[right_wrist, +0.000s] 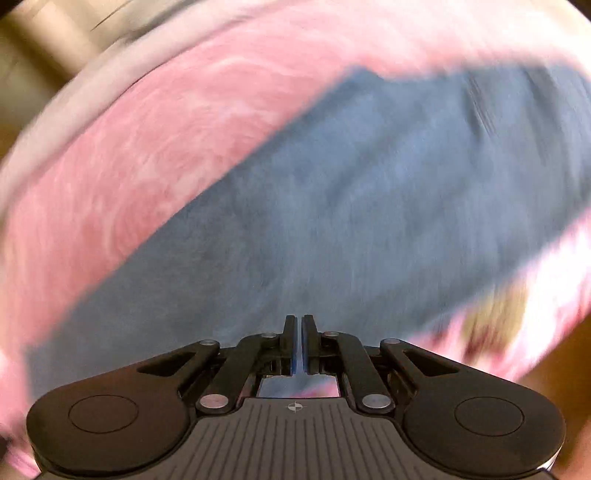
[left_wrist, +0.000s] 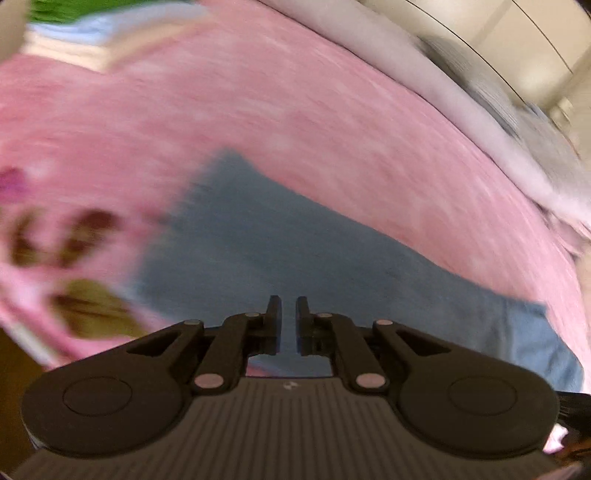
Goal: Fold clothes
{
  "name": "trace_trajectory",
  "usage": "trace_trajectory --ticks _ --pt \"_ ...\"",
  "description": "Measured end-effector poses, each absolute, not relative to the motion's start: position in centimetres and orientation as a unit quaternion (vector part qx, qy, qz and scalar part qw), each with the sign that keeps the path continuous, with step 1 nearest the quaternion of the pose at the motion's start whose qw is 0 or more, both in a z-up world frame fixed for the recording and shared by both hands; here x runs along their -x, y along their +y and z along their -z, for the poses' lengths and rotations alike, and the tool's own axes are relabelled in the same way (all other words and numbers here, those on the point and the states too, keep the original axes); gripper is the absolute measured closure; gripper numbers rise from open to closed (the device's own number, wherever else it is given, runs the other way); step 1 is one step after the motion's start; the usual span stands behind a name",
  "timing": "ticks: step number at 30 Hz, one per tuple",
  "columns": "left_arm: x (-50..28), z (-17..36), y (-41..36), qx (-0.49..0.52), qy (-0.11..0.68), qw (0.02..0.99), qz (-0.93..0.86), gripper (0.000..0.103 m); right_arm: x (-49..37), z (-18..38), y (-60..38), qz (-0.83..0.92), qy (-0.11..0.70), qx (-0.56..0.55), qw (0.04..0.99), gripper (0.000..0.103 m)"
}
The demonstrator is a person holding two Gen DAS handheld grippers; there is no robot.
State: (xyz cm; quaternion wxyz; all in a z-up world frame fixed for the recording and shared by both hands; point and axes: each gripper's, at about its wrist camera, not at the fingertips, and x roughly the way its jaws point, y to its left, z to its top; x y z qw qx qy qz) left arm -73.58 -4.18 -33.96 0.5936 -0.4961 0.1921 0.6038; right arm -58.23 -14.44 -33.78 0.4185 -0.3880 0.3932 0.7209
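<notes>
A blue garment (left_wrist: 280, 243) lies flat on a pink bedspread (left_wrist: 295, 110). Both views are motion-blurred. My left gripper (left_wrist: 288, 306) hovers over the garment's near edge with a narrow gap between its fingers and nothing visible in the gap. My right gripper (right_wrist: 299, 325) sits over the same blue garment (right_wrist: 369, 192), which fills most of the right wrist view. Its fingers are almost together, with a thin blue strip showing between the pads; whether that is pinched cloth is unclear.
The pink bedspread (right_wrist: 129, 155) has a floral print (left_wrist: 74, 280) at its near-left part. Folded clothes (left_wrist: 103, 33) are stacked at the far left. A grey-white bed border (left_wrist: 480, 122) and pale furniture (left_wrist: 517, 44) lie beyond.
</notes>
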Motion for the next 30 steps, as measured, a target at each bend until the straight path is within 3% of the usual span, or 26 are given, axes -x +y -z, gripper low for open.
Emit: trace_trajectory --ticks 4,6,11,23,25,27,29,30 --pt "70.2 36.3 -3.7 0.481 0.252 0.591 -0.597 0.1 57.2 36.2 -16.6 -0.757 0.263 0.471 0.368 0.098" --pt "69.7 36.6 -4.0 0.473 0.267 0.58 -0.607 0.1 55.5 36.5 -17.1 -0.762 0.234 0.484 0.362 0.098" --pt "66.7 34.1 -4.3 0.437 0.302 0.567 -0.629 0.1 48.5 34.9 -14.8 -0.745 0.275 0.461 0.395 0.098" --pt "43.7 32.1 -0.9 0.451 0.282 0.69 -0.491 0.097 33.3 31.8 -4.7 -0.742 0.32 0.398 0.434 0.097" --pt "40.5 31.8 0.8 0.439 0.288 0.712 -0.466 0.092 31.7 31.0 -2.6 -0.741 0.31 0.392 0.448 0.092" --pt "37.3 31.5 2.6 0.425 0.294 0.734 -0.441 0.087 30.7 30.3 -0.2 -0.741 0.298 0.387 0.461 0.073" --pt "34.8 31.5 4.9 0.411 0.301 0.751 -0.42 0.085 29.9 29.8 2.4 -0.741 0.285 0.378 0.476 0.06" --pt "33.8 31.6 6.2 0.404 0.304 0.758 -0.411 0.085 29.4 29.4 3.7 -0.74 0.282 0.369 0.486 0.059"
